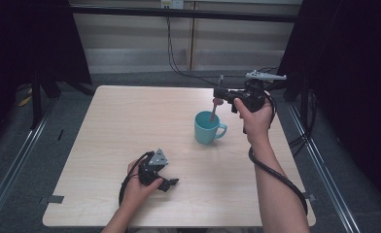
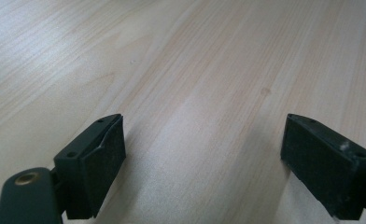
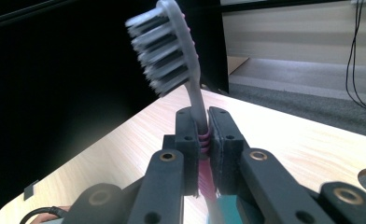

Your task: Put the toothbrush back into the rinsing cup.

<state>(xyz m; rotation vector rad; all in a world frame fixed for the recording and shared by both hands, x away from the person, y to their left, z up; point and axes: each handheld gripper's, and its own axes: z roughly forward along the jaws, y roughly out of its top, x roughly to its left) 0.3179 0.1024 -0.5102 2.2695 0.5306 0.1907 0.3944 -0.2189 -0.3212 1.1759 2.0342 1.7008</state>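
Pale wooden table (image 1: pixel 130 126) fills the floor of the scene, and on it stands a teal mug (image 1: pixel 208 127) right of centre. Above the mug, the right gripper (image 1: pixel 221 93) is clenched on a toothbrush (image 1: pixel 214 110), held near upright: bristles up, pink handle dipping down into the mug. Near the front edge, the left gripper (image 1: pixel 171 183) rests with jaws wide apart, holding nothing.
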